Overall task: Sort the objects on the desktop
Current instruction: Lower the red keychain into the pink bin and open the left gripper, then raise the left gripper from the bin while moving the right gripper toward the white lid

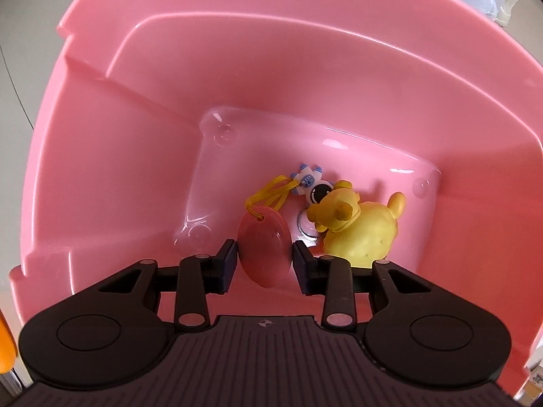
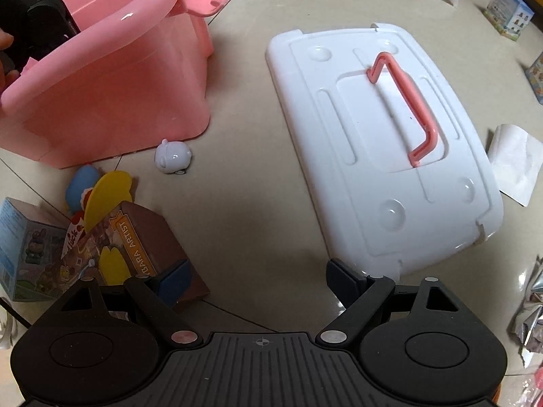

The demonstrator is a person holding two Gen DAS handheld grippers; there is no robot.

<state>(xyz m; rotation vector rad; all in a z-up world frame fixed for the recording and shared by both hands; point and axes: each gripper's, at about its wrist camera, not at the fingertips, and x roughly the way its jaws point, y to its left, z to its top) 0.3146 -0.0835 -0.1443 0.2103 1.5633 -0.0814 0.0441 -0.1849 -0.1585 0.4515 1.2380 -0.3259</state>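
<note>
In the left wrist view my left gripper is inside the pink bin, its pads on both sides of a pink egg-shaped toy with a yellow cord. A small astronaut charm and a yellow duck toy lie on the bin floor beyond. In the right wrist view my right gripper is open and empty above the floor. The pink bin stands at the upper left, with a small white figure on the floor beside it.
A white lid with a pink handle lies to the right. A brown box, a blue box, a yellow and blue toy crowd the left. Paper and foil packets lie at the right edge.
</note>
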